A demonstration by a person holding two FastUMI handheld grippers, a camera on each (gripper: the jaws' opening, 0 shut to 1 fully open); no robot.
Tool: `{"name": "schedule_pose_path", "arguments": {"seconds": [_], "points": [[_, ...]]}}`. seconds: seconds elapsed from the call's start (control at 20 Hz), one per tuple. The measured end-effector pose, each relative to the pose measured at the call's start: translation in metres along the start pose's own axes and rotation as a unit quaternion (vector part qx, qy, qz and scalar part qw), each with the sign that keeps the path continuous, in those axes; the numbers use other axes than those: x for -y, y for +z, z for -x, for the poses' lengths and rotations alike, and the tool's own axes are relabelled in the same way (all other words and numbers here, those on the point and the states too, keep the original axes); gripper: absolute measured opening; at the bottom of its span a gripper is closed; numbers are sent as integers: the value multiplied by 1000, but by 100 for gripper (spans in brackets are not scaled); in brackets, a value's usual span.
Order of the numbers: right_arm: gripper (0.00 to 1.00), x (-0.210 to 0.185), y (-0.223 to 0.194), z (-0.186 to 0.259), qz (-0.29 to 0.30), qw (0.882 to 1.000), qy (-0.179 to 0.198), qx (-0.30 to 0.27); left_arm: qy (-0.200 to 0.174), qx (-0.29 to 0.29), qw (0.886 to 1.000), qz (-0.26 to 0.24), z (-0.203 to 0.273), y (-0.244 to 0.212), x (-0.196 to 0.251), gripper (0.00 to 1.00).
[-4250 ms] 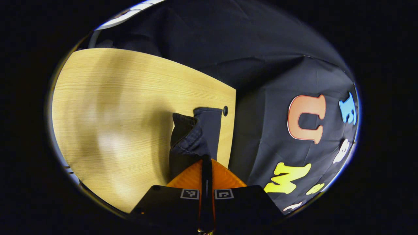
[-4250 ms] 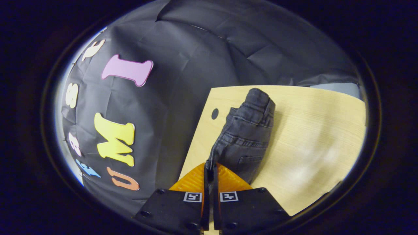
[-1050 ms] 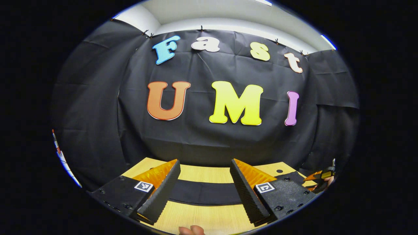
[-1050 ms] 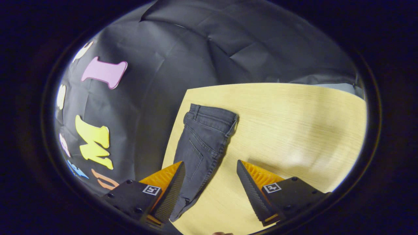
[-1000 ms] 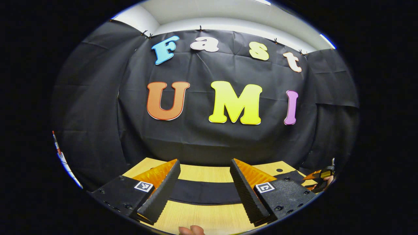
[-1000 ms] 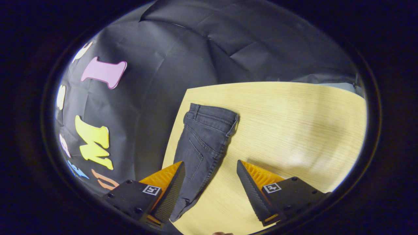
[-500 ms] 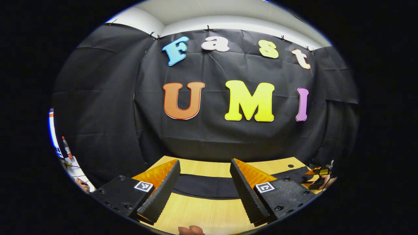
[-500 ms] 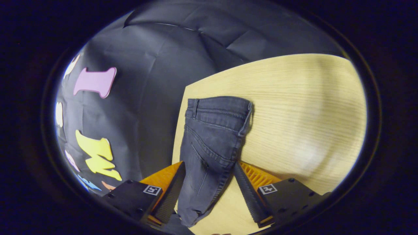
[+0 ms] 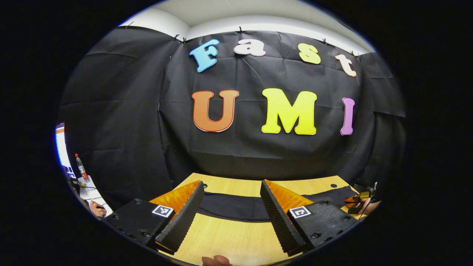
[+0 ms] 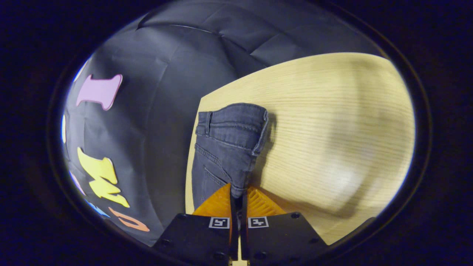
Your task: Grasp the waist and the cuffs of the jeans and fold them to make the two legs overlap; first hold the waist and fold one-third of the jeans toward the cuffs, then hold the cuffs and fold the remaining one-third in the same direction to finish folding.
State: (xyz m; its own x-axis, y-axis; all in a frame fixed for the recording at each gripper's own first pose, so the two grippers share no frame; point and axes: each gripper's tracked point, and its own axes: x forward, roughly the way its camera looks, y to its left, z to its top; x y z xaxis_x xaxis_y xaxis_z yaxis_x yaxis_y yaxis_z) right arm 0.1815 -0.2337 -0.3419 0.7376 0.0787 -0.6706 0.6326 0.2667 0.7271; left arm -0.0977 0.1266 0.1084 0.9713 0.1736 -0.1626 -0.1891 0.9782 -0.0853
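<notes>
Over in the left gripper view, at nine o'clock, a small bottle with a red cap [image 9: 81, 170] stands on a white surface, and just below it a person's hand [image 9: 97, 210] rests at the edge. Sweeping toward six o'clock, the left gripper [image 9: 232, 210] hangs above the pale wooden table [image 9: 236, 240] with its two fingers spread wide and nothing between them. Through that gap lies the pair of dark grey denim jeans [image 9: 236, 207], stretched flat in a long band across the far side of the tabletop, running from seven o'clock out to four o'clock. A small round hole in the table [image 9: 333, 186] sits just beyond the cloth at four o'clock. Right at the far end of that band, the other gripper [image 9: 356, 201] shows small, with a hand [image 9: 367, 205] behind it, down at the fabric.

Now the right gripper view: the jeans [image 10: 227, 147] lie along the table's [image 10: 332, 140] left edge, waistband at twelve o'clock from the fingers, belt loops and seams plain to see. At six o'clock the right gripper [image 10: 238, 197] has its fingers drawn together, pinching a ridge of denim on the jeans' near part, and the cloth rises slightly into the pinch.
</notes>
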Motion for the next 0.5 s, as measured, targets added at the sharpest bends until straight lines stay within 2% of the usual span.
{"name": "schedule_pose_path", "arguments": {"seconds": [0.1, 0.15, 0.2, 0.3, 0.35, 0.5], "points": [[4, -6, 1, 2, 18, 1000, -9, 6, 2, -1, 1000, 4, -4, -2, -2, 98], [0, -9, 2, 6, 36, 999, -13, 13, 2, -3, 1000, 6, -5, -4, -3, 98], [3, -15, 2, 11, 59, 998, -16, 21, 2, -5, 1000, 8, -6, -6, -4, 98], [4, -28, 1, 26, 123, 992, -20, 35, 3, -7, 1000, 11, -6, -7, -6, 98], [0, -40, 1, 27, 159, 986, -18, 43, 3, -7, 1000, 11, -7, -9, -6, 98], [0, -80, -9, 39, 271, 960, -23, 66, 6, -9, 1000, 17, -10, -11, -13, 98]]}}
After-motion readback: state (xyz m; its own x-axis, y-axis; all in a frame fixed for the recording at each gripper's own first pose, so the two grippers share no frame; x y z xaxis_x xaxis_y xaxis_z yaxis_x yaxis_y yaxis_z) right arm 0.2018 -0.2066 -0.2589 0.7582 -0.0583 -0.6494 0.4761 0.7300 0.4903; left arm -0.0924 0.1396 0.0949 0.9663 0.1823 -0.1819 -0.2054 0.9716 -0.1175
